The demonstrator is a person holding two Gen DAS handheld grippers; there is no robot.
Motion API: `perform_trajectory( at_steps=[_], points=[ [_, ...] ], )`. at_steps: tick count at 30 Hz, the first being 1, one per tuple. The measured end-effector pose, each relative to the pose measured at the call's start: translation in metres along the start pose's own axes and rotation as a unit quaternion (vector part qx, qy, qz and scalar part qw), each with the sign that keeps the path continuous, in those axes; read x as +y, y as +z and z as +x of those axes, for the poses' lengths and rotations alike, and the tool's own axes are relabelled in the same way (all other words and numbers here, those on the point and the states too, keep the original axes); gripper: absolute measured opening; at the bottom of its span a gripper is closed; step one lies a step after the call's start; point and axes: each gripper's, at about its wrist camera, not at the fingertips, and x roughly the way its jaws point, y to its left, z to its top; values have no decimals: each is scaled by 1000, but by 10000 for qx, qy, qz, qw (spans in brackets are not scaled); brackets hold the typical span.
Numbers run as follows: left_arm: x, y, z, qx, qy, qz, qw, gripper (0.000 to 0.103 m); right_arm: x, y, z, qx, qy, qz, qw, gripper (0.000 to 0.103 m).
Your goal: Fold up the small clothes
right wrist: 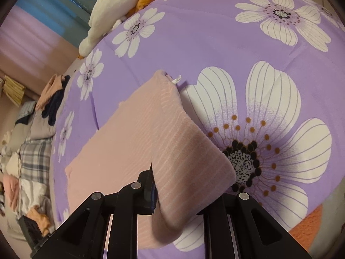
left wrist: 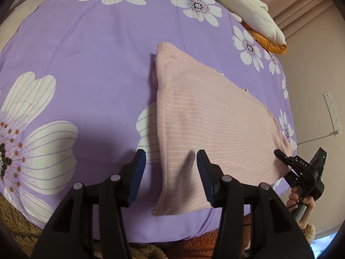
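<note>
Ribbed pink garment (left wrist: pixel 215 125), apparently folded

There is one pink striped garment (left wrist: pixel 207 116) on one purple bedsheet (left wrist: pixel 90 64) with flowers. Two grippers are above this bedsheet: the left gripper (left wrist: pixel 171 161) and the right gripper (left wrist: pixel 282 157). At the far edge of the bedsheet lie one cream cloth (left wrist: pixel 252 10) and one orange cloth (left wrist: pixel 269 43).
</note>
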Motion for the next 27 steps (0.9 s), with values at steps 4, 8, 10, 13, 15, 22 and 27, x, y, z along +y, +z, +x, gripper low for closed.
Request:
perform_trajectory(
  at_steps=[4, 8, 10, 13, 15, 22, 27],
  points=[
    [-1, 1, 1, 11, 17, 19, 10000, 51, -1, -1, -5, -87, -51, 27, 9999, 16],
    [-2, 1, 1, 21, 63, 57, 10000, 54, 7, 0, -11, -237, -141, -143, 9995, 16],
    [-3, 1, 1, 16, 123, 98, 9999, 56, 17, 1, -15, -391, -271, -382, 9981, 16],
    [-3, 2, 0, -14, 194, 126, 9997, 58, 36, 2, -23, -587, -262, -711, 9954, 15],
    [-2, 2, -1, -46, 231, 132, 9996, 59, 49, 3, -30, -720, -199, -946, 9927, 15],
    [4, 2, -7, -162, 384, 118, 9991, 62, 108, -2, -49, -945, 306, -1905, 9767, 15],
    [12, 2, -10, -240, 584, 50, 9980, 62, 145, -16, -44, -790, 656, -2529, 9620, 15]
  ],
)
